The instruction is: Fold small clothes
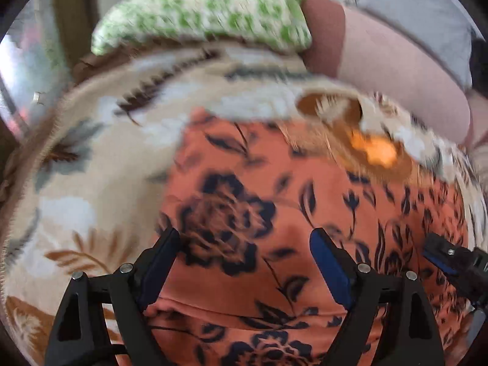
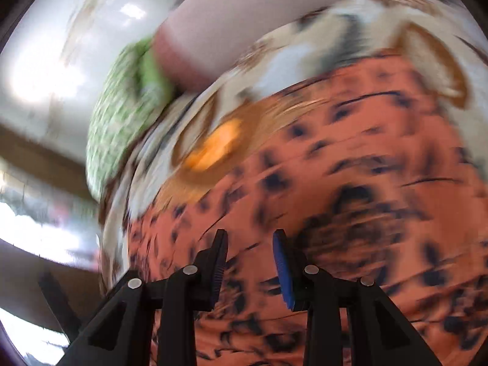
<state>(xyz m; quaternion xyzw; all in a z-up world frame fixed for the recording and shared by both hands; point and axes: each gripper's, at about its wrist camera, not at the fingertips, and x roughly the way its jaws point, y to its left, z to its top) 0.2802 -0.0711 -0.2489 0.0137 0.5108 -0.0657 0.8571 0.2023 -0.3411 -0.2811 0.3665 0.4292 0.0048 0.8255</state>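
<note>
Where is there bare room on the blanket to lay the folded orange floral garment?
Bare blanket lies left of the orange garment, running up to the green pillow. It is crowded on the other side: the right gripper reaches in, and pink bedding borders the blanket above.

Garment: the orange floral-print cloth runs off the bottom edge, its hem unseen.
Right view: the cloth is motion-smeared; print unreadable.
Beyond the cloth: green-and-white knitted bundle, blurred, top cut off.
</note>
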